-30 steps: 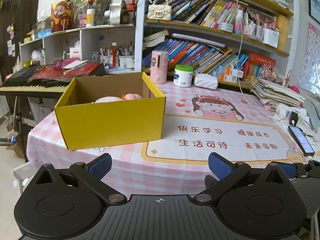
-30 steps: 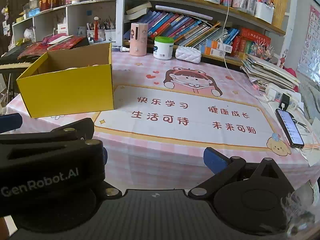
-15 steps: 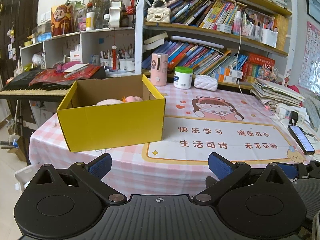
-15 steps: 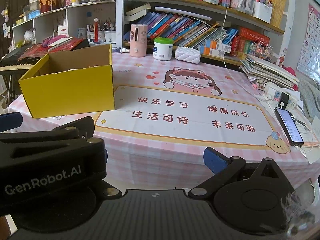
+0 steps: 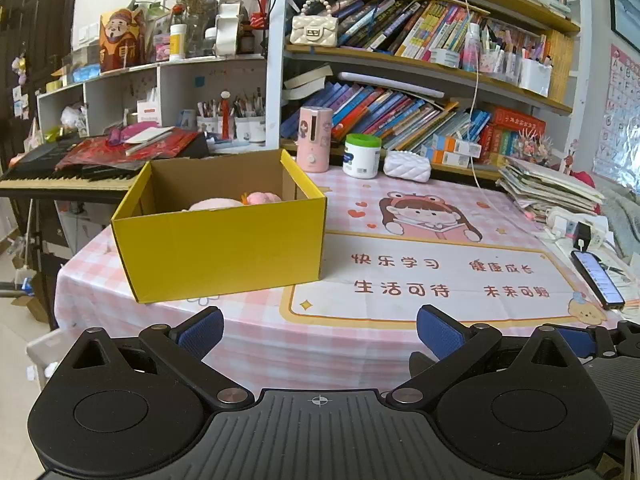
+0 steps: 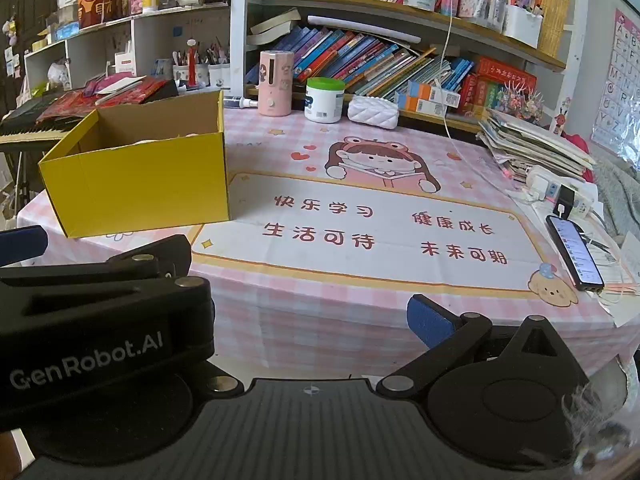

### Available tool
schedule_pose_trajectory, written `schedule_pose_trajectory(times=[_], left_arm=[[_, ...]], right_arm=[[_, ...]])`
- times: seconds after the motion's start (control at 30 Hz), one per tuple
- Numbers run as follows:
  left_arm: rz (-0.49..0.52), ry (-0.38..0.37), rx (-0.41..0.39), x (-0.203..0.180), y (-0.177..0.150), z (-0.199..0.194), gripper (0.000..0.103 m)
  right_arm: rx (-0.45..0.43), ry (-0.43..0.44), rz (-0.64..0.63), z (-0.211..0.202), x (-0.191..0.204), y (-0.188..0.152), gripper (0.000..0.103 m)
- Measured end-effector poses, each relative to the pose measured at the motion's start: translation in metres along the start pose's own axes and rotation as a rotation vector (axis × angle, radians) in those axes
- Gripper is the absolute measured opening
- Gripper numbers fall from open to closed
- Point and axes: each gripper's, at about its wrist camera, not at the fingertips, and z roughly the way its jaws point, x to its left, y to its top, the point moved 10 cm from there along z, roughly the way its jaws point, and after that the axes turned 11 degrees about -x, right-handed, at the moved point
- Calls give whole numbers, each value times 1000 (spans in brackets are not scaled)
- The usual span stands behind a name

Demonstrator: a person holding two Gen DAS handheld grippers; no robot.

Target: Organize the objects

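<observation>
Yellow cardboard forms the open box [image 5: 224,248] that sits left of centre in the left wrist view, on a pink checked tablecloth [image 5: 256,340]. Over its front wall show the tops of two soft pink things [image 5: 240,201], probably plush toys, though only slivers are visible. In the right wrist view the same box stands at middle left, and its contents are almost hidden there.

At the bottom of the left wrist view the left gripper [image 5: 318,326] hangs before the table edge, its blue-padded fingers [image 5: 200,330] spread wide with nothing between them. The right gripper [image 6: 316,316] shows one blue pad at lower right of its own view; the other finger is hidden behind the left tool's black body, printed GenRobot.AI, at lower left. Judging by the wide gap, it stands open and empty.

Behind the box, at the far edge of the table, stand a pink cylinder [image 5: 314,139], a white jar with a green lid [image 5: 362,156] and a white quilted pouch [image 5: 407,166]. A phone [image 5: 598,278] lies at the right edge. Bookshelves [image 5: 400,80] fill the upper frame.
</observation>
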Motion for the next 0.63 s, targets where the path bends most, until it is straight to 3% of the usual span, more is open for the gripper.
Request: schedule_pose_trajectory(times=[0.63], left_arm=[[6,-3,-11,0,2,1,103]], right_arm=[[-8,-1,-1,-3,-1,3,103]])
